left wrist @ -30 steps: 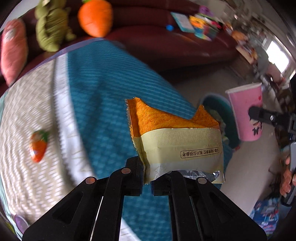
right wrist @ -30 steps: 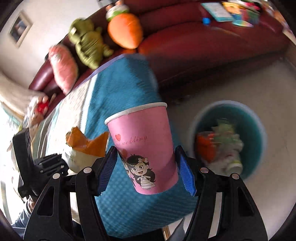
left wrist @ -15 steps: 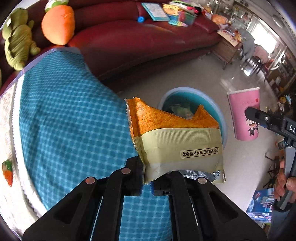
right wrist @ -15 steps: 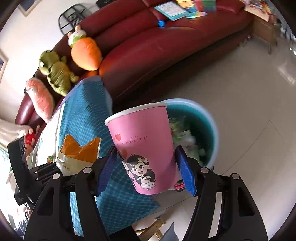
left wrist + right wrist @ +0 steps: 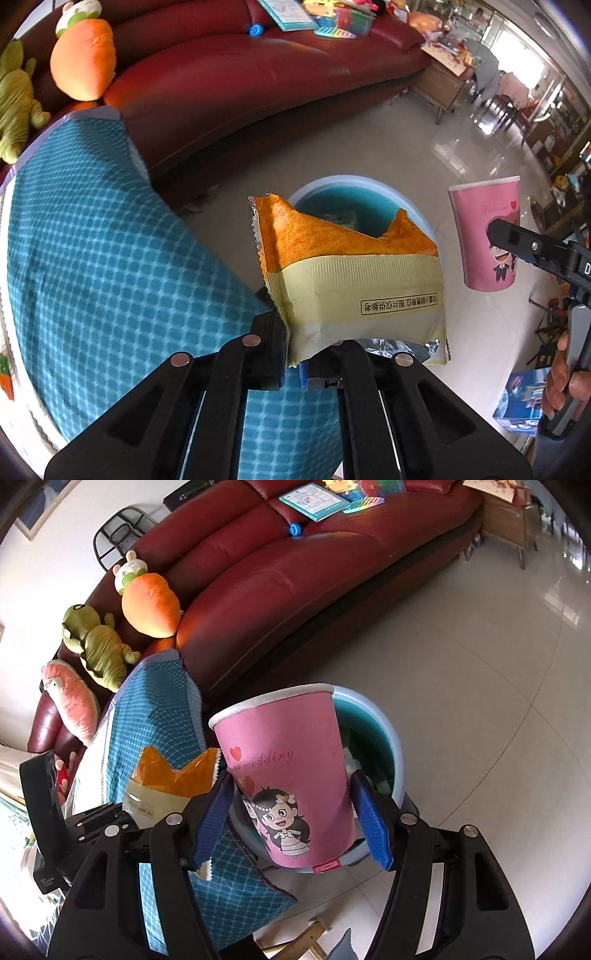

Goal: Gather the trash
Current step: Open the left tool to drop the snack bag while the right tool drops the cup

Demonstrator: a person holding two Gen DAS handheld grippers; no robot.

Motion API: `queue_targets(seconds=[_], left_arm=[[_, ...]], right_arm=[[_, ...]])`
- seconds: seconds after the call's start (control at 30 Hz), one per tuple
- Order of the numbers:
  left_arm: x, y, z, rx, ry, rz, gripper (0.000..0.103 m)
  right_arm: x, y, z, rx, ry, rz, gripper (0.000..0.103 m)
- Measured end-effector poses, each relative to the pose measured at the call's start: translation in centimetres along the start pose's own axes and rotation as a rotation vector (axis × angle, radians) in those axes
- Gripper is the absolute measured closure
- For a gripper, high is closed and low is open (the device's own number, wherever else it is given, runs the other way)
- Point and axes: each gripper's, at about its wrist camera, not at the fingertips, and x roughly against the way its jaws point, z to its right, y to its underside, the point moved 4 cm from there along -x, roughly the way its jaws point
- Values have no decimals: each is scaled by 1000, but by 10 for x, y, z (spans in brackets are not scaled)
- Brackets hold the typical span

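My left gripper (image 5: 295, 369) is shut on a torn orange and cream snack wrapper (image 5: 343, 273) and holds it in the air in front of the blue trash bin (image 5: 406, 201) on the floor. My right gripper (image 5: 295, 830) is shut on an upright pink paper cup (image 5: 288, 771) with a cartoon bride, held just in front of the bin (image 5: 391, 746), which holds several pieces of trash. The cup (image 5: 487, 236) and right gripper (image 5: 532, 247) show at right in the left wrist view. The wrapper (image 5: 166, 779) and left gripper (image 5: 103, 823) show at left in the right wrist view.
A table with a teal checked cloth (image 5: 92, 240) lies left of the bin. A dark red sofa (image 5: 295, 572) with plush toys (image 5: 147, 598) and books curves behind. Pale tiled floor (image 5: 480, 664) spreads to the right. A wooden side table (image 5: 443, 85) stands far right.
Both grippers have swung right, from over the table toward the bin, carrying the wrapper and cup. The bin has come nearer to the middle of both views.
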Motion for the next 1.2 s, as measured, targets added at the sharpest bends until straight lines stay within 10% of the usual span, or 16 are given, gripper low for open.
queue_targets(seconds=[0.37,0.43,0.5,0.57,1.2], left_arm=[[-40,-25,44,-41,69,-45,93],[-47,-29,52,-50,90,-53,76],[-50,-29,57,-54,99,-55,29],[-48,-27,57,-65,99,-27,21],[-22,13,20,7,117,-44,12]], right_arm=[[6,-13,15,-14,51,7,41],[5,-16,15,-19,57,9,41],[3,-17,14,-21,59,5,41],[0,-18,13,-16,60,1,41],[-35,-5,-17,43,38,-101,36]])
